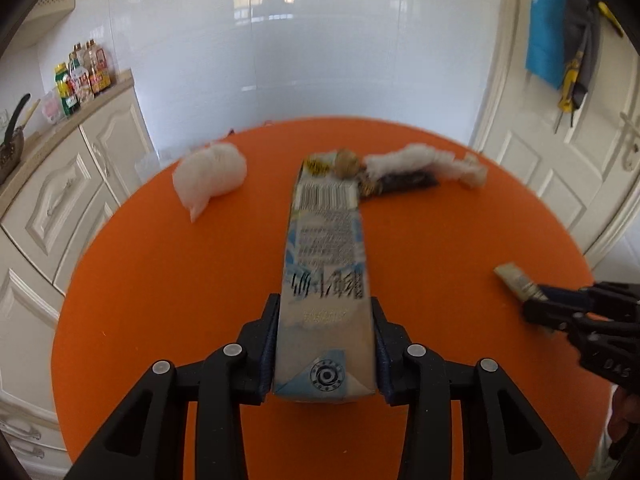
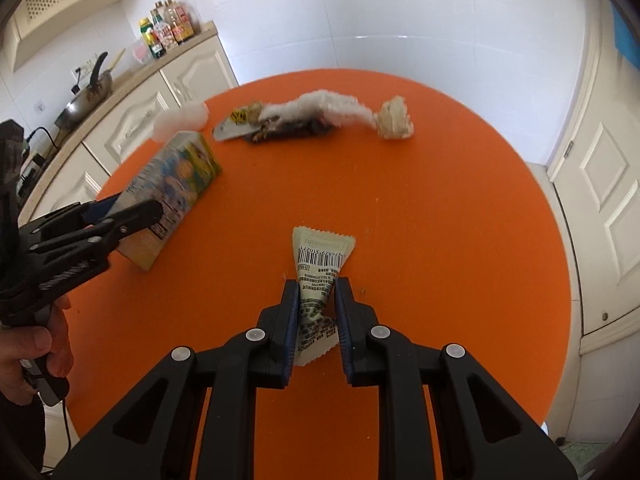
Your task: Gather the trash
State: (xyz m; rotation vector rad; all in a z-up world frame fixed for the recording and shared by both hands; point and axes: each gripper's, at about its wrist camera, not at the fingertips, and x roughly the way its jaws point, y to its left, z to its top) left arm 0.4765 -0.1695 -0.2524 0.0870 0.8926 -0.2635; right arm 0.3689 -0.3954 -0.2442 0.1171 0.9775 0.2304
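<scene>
My left gripper [image 1: 325, 308] is shut on a flattened milk carton [image 1: 324, 264], held above the round orange table [image 1: 168, 280]; the carton also shows in the right wrist view [image 2: 172, 192]. My right gripper [image 2: 318, 292] is shut on a small crumpled wrapper [image 2: 320, 264] with a barcode, above the table. It shows at the right of the left wrist view [image 1: 532, 300]. On the far side of the table lie a white tissue ball [image 1: 210, 176], a walnut shell [image 1: 347, 163], a dark wrapper [image 1: 404, 182], a long white tissue [image 1: 416, 160] and a crumpled beige paper [image 2: 394, 122].
Cream kitchen cabinets [image 1: 60, 208] with bottles [image 1: 82, 78] and a pan [image 2: 86, 100] stand left of the table. A white door [image 1: 576, 168] is to the right. A white tiled wall is behind the table.
</scene>
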